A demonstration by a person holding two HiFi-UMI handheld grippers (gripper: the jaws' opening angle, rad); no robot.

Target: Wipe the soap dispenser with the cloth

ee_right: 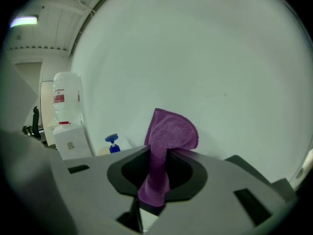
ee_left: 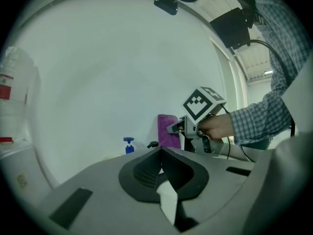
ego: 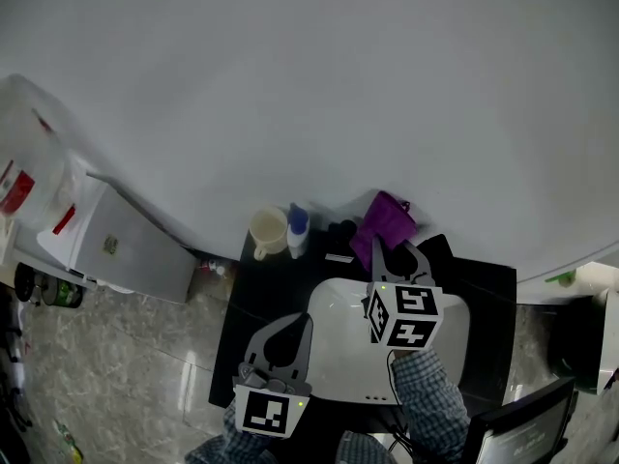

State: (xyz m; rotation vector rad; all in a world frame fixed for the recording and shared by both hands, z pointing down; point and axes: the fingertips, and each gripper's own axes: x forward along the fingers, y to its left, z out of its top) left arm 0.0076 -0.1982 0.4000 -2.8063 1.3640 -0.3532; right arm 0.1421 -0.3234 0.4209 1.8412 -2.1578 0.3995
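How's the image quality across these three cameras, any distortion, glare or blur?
Head view: fisheye curves the wall; the white sink shows soft glare. Left gripper view: dark round vignette; the soap dispenser is small, slightly soft. Right gripper view: same vignette; the purple cloth is crisp; a ceiling light blooms upper left.

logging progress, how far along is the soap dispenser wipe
Done: the purple cloth is gripped in the right hand-held gripper. In hand: that cloth is held up near the back of the sink, apart from the soap dispenser. Left: all the wiping; nothing touches the dispenser, and the left hand-held gripper is shut, empty.
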